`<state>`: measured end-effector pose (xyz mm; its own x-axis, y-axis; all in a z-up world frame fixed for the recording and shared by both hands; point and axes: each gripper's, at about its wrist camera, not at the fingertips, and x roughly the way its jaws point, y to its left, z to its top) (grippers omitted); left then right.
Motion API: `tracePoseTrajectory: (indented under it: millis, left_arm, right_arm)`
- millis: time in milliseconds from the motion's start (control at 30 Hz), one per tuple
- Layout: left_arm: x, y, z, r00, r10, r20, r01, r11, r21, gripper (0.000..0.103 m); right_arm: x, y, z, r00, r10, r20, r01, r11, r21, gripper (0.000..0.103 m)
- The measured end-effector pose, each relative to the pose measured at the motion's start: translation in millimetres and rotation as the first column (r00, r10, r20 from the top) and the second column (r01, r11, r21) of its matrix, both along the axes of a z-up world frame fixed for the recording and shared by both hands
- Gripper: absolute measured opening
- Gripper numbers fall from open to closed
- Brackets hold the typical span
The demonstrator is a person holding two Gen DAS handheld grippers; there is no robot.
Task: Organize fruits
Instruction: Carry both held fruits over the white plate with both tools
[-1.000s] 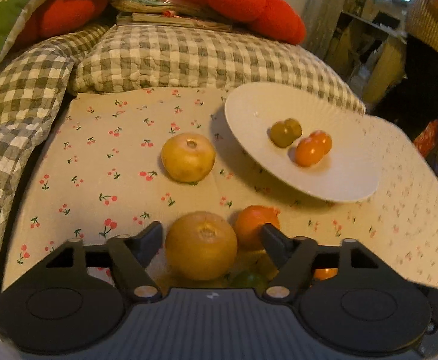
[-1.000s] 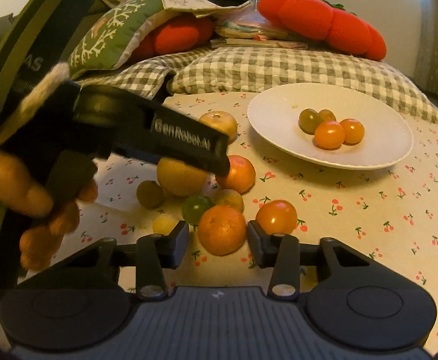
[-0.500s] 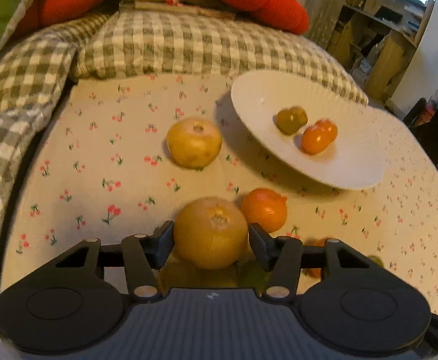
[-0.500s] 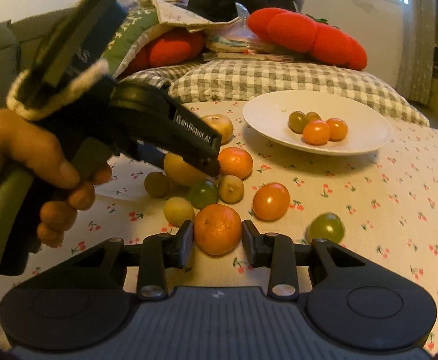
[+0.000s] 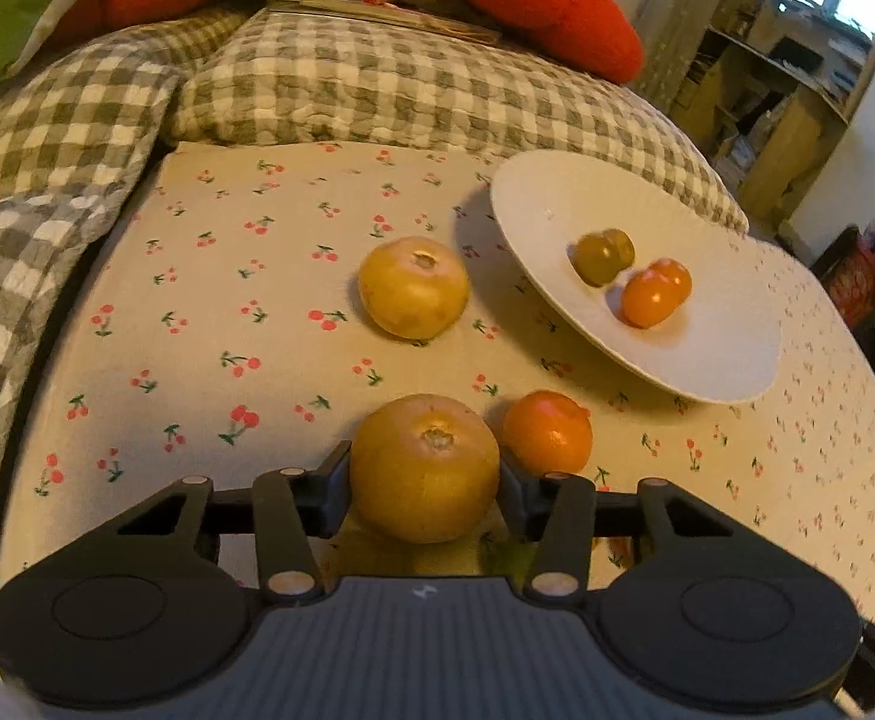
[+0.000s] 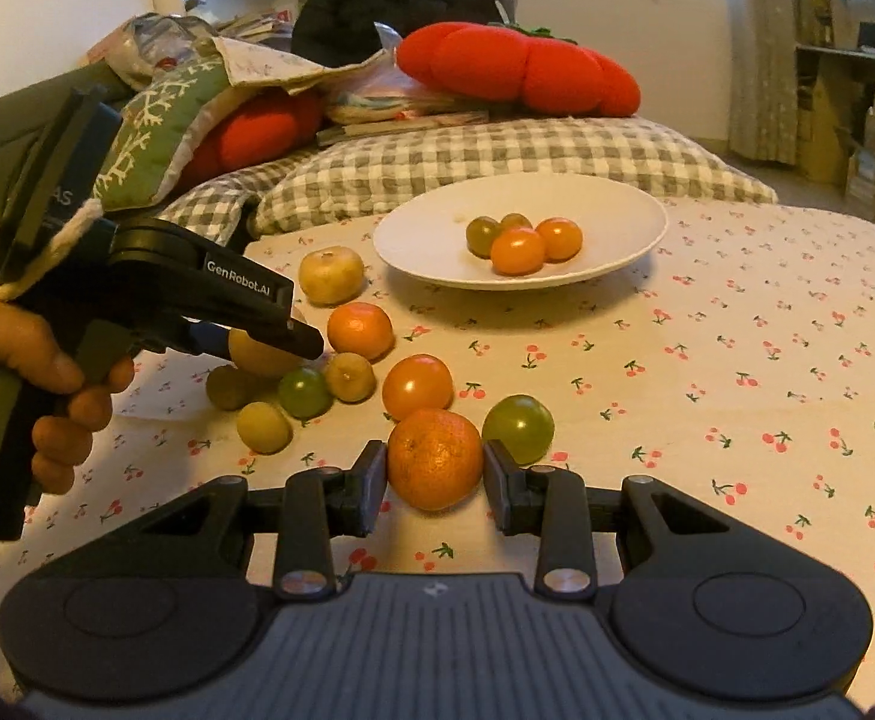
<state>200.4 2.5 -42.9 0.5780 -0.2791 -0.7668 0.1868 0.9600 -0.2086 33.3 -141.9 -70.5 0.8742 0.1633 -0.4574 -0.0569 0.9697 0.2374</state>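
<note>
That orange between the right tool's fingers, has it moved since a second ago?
Yes. The orange has been lifted from the fruit pile toward the camera, now beside the green tomato, gripped by the right tool.

The left tongs (image 6: 293,342) hide much of a yellow fruit (image 6: 257,357).

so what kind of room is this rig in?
Likely a lived-in home room, a bedroom or living room. Fruit and a white plate sit on a cherry-print cloth, backed by gingham cushions, a red tomato-shaped pillow and cluttered wooden shelves.
</note>
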Motion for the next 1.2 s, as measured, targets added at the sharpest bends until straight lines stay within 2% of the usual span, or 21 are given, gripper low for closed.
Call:
tracePoseTrajectory:
  millis: [400,700,1000,1200]
  left_arm:
    - [10.3,22.6,10.9,0.998,0.062,-0.006,-0.063,0.994,-0.092,0.047]
    - [25.6,7.5,30.9,0.999,0.038,0.012,-0.036,0.99,-0.136,0.047]
    - [38.7,-59.7,42.0,0.989,-0.096,0.109,0.108,0.988,-0.11,0.047]
    - [50.3,-93.0,27.1,0.984,-0.145,0.107,0.155,0.984,-0.088,0.047]
  right_arm:
    - [8.6,-16.7,5.2,0.999,0.049,-0.014,-0.048,0.997,0.068,0.031]
    - [23.0,-72.7,19.8,0.998,0.059,0.025,-0.062,0.985,0.162,0.031]
    - [68.2,-110.5,32.3,0.992,0.09,0.084,-0.097,0.991,0.087,0.031]
    - [92.4,-110.0,33.8,0.985,0.141,0.1,-0.143,0.99,0.014,0.031]
